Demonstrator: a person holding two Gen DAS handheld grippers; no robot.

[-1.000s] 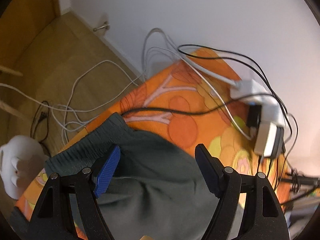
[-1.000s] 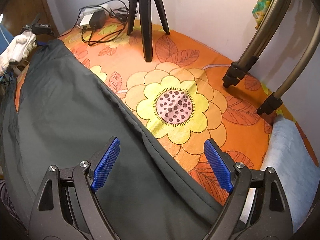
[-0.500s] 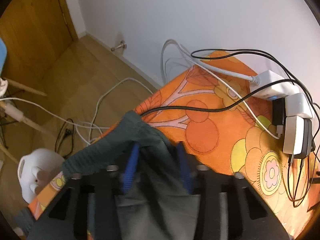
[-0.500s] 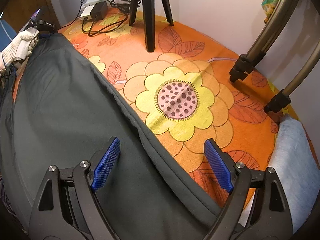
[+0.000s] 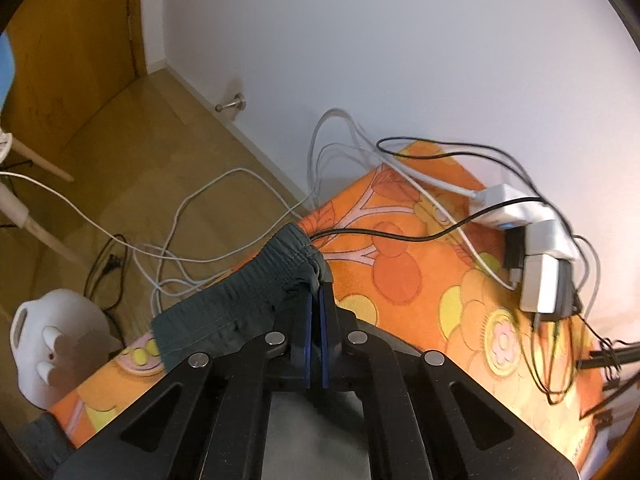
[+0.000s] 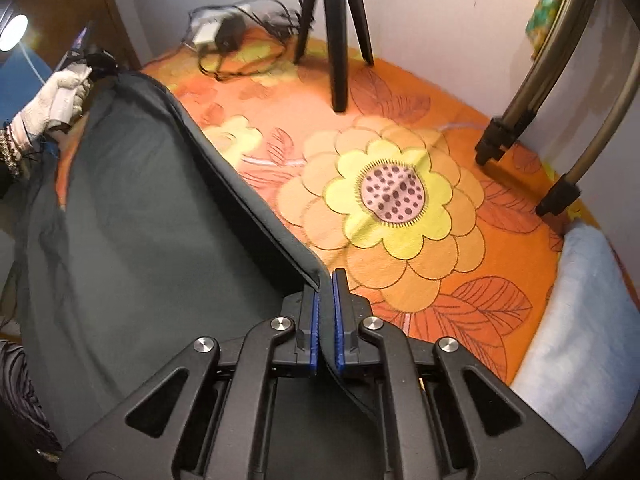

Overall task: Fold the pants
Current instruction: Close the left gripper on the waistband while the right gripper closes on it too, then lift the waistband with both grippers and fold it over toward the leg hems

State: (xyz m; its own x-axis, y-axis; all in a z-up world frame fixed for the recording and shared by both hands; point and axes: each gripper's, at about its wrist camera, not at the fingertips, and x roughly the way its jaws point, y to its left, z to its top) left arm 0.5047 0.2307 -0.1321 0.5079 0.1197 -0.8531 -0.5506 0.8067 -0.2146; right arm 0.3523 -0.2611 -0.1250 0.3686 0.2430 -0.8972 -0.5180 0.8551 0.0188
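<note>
Dark grey-green pants [image 6: 140, 216] lie lengthwise on an orange flowered cloth [image 6: 400, 200]. In the left wrist view my left gripper [image 5: 316, 296] is shut on the gathered elastic waistband [image 5: 256, 280] near the table's corner. In the right wrist view my right gripper [image 6: 325, 280] is shut on the far edge of the pants at the leg end and lifts it slightly. The gloved hand with the left gripper [image 6: 80, 64] shows at the far end of the pants.
A power strip with chargers and cables [image 5: 532, 256] lies at the table's back corner. Black tripod legs [image 6: 340, 40] and brown stand legs [image 6: 532, 112] stand on the cloth. A light blue folded cloth [image 6: 580, 340] lies right. A white object [image 5: 56, 340] sits on the floor.
Both grippers have gone from open to shut, the left on the waistband, the right on the pants' far edge. The far edge has lifted off the cloth.
</note>
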